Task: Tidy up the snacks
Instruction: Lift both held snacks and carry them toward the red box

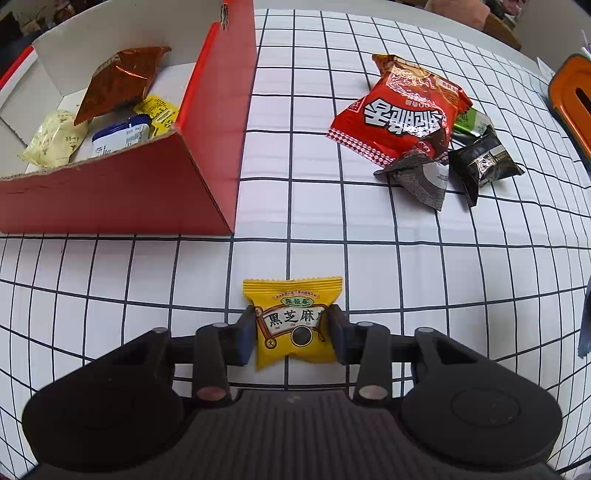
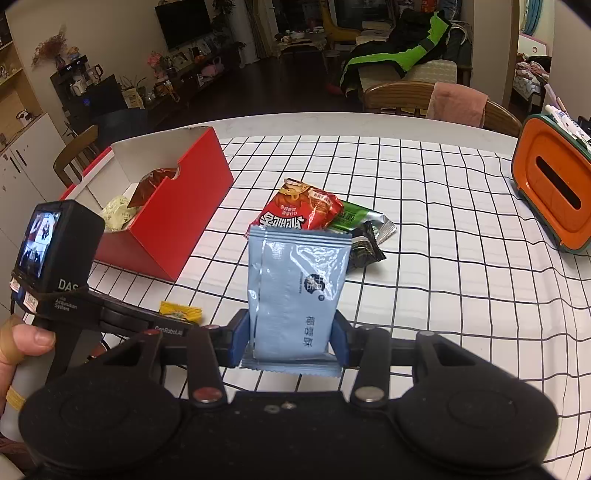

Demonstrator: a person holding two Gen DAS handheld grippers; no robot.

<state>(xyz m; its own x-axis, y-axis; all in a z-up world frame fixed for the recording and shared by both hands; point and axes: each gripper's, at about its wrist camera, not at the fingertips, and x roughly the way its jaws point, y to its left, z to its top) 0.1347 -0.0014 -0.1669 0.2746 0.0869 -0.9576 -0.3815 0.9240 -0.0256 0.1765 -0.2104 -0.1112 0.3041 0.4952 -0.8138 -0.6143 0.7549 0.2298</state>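
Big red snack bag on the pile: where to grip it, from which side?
Grip the red snack bag by its crimped far end seal, coming from above. That flat edge sticks out free, whereas its near end overlaps the gray packet and black packet.

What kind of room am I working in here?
Most likely a home living and dining room: a wall-mounted TV above a cluttered sideboard, wooden dining chairs beyond the table with its checked cloth, and a jacket-draped sofa behind.

An orange holder [image 2: 554,184] sits on the checked tablecloth [image 2: 443,221] (far edge).
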